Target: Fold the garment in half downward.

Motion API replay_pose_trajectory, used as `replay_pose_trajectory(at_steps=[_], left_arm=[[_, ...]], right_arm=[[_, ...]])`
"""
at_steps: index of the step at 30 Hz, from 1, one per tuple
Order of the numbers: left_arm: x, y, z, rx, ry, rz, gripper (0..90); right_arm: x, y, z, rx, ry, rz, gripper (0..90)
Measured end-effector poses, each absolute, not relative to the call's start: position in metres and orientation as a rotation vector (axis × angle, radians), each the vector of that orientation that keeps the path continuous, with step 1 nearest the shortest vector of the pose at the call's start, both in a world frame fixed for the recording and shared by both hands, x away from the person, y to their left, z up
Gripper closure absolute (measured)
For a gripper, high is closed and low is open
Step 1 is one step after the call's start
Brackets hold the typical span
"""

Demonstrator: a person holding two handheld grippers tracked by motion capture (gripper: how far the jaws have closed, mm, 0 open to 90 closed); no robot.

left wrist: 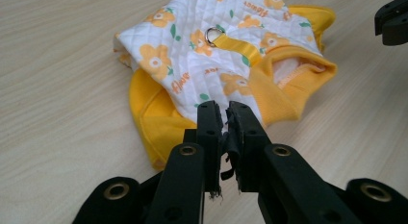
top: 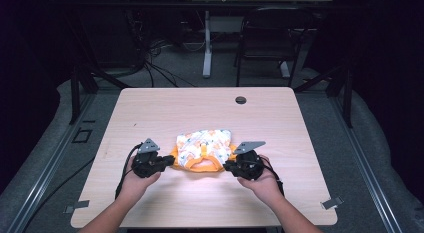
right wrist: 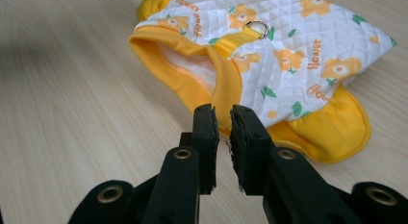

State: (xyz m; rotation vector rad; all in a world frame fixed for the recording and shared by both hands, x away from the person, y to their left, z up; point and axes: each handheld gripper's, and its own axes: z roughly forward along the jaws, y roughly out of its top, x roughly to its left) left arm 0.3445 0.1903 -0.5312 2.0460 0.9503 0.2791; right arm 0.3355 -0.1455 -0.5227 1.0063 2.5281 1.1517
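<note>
A small quilted pet vest, white with orange flowers and yellow trim, lies flat on the wooden table. A yellow strap with a metal ring runs across its back. My left gripper sits just off the vest's left edge and my right gripper just off its right edge. In the left gripper view the jaws stand slightly apart in front of the vest, with nothing between them. In the right gripper view the jaws are likewise slightly parted, close to the yellow collar and gripping nothing.
A round cable hole is near the table's far edge. Metal clips sit at the front corners. Beyond the table stand a black chair and a white desk leg. The right gripper's tip shows in the left gripper view.
</note>
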Motion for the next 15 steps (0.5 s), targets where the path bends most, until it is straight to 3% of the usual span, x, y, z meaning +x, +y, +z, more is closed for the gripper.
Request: replay_pose_trajectory(at_steps=[15], left_arm=[[0.316, 0.200, -0.539, 2.025, 0.961, 0.257, 68.7]], right_arm=[[0.300, -0.159, -0.522, 0.977, 2.473, 1.156, 67.4]])
